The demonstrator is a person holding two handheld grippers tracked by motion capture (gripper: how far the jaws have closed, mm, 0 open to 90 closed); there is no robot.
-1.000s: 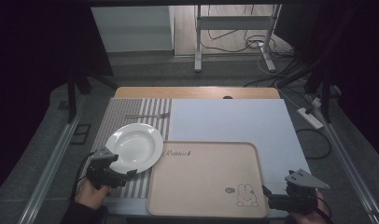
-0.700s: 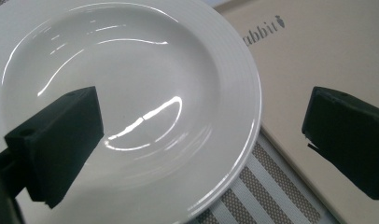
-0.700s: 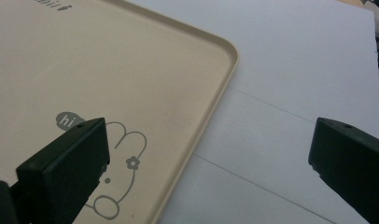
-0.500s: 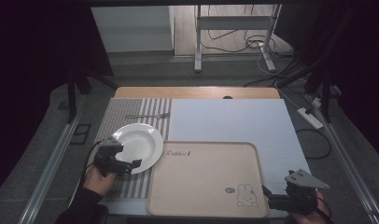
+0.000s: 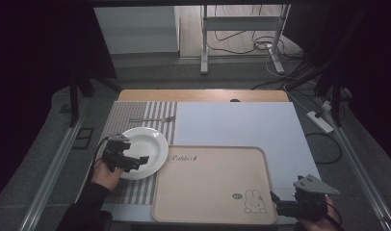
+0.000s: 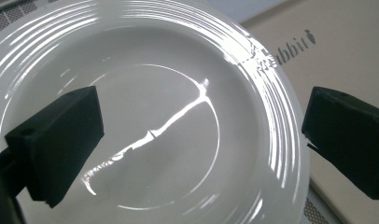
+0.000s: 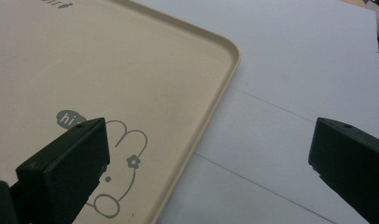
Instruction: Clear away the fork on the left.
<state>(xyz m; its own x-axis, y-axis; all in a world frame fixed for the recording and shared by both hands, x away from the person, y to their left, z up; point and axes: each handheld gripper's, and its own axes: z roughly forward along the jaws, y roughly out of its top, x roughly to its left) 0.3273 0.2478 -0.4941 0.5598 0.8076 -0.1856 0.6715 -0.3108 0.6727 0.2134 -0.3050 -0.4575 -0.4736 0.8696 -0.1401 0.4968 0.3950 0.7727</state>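
The left gripper (image 5: 136, 161) hangs spread wide over the glossy white ridged ceramic plate (image 5: 141, 150) on the striped placemat (image 5: 117, 120) – a careless pinch could skid it against the beige rabbit-printed plastic tray (image 5: 210, 185). The right gripper (image 7: 211, 172), likewise unclenched, holds nothing; its own view reveals the tray's raised rim – flat from above

A wooden table (image 5: 203, 95) stands on a grey carpeted floor (image 5: 184, 72) in a dim room, dark at both sides. Beyond the table rise a white panel (image 5: 136, 30) and a metal stand (image 5: 241, 33) with cables (image 5: 237, 47) around its feet. Right of the table, a power strip (image 5: 319, 122) lies on the floor.
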